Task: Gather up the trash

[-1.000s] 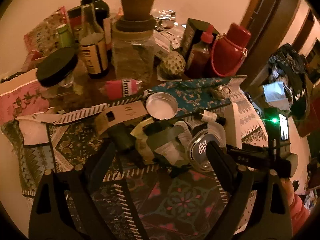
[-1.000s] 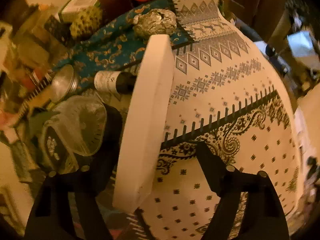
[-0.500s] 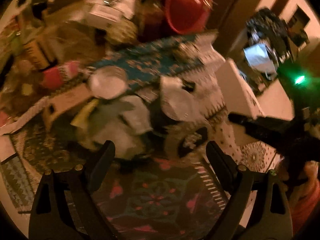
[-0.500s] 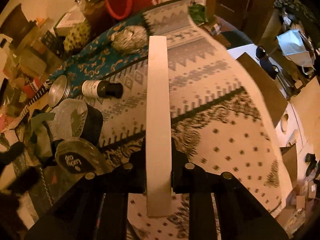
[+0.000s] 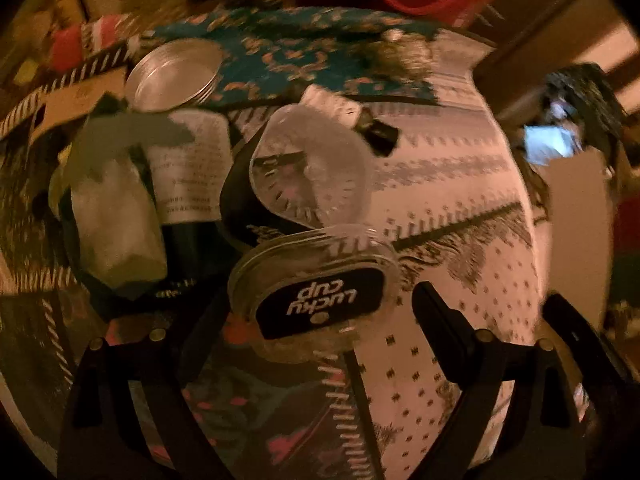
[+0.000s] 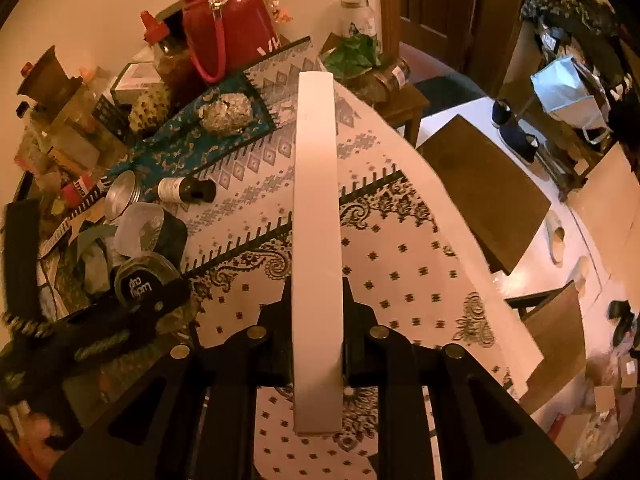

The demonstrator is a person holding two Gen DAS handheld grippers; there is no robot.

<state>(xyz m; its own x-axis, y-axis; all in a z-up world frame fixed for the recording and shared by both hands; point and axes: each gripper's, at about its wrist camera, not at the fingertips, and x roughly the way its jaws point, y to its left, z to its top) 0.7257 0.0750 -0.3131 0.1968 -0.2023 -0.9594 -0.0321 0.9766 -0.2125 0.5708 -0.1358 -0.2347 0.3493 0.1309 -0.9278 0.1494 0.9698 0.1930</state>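
The left wrist view is smeared by motion blur, so the clutter along its top edge is hard to make out. The left gripper (image 5: 316, 312) holds its jaws wide around a clear lid (image 5: 314, 292) printed "Lucky cup", not pressing it. The lid lies at lower centre on the patterned bench (image 5: 460, 216), beside a crumpled paper (image 5: 188, 172) whose print is unreadable. The right gripper (image 6: 318, 312) clamps a white foam strip (image 6: 316, 216) edge-on, mid-frame. The red bottle (image 6: 228, 20) shows only "VH", the rest cut off.
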